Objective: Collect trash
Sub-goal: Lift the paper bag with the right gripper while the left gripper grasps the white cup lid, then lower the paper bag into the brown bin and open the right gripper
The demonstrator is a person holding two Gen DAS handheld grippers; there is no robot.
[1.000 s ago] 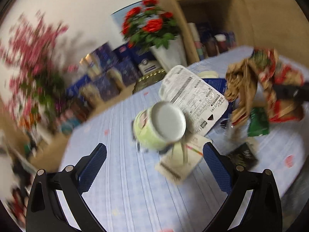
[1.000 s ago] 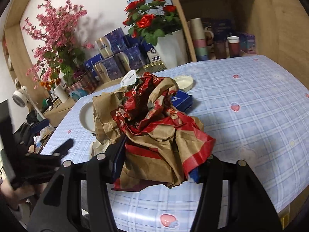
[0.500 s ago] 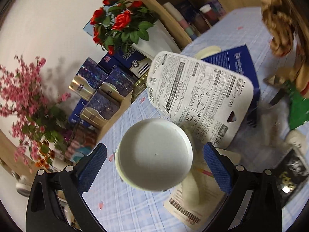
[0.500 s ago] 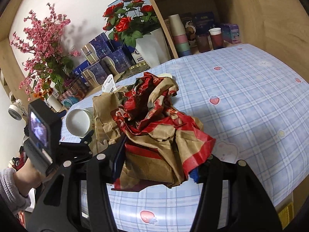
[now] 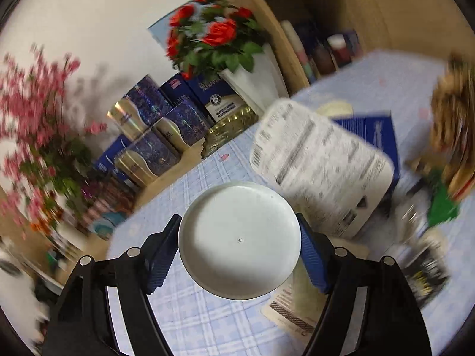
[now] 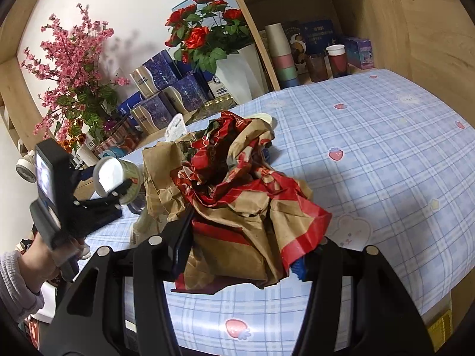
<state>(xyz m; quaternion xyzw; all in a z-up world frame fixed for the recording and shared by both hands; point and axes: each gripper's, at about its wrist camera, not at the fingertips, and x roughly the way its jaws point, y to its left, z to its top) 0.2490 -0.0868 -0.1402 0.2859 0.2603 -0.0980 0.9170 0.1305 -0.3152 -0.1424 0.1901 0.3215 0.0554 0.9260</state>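
The left gripper (image 5: 239,252) is pinching a cup (image 5: 240,239) (base toward the lens) above the table (image 5: 204,320); the right gripper (image 6: 246,252) is clamping a paper bag (image 6: 237,195). The round cup risks slipping out sideways.

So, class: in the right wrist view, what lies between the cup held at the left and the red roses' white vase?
The blue-and-gold boxes stand between cup and white vase, in the right wrist view.

Red roses (image 6: 204,37) in a white vase (image 6: 240,74) stand behind my counter (image 6: 371,154); pink blossoms (image 6: 72,68) left of them; stacked cups (image 6: 282,56) on the shelf.
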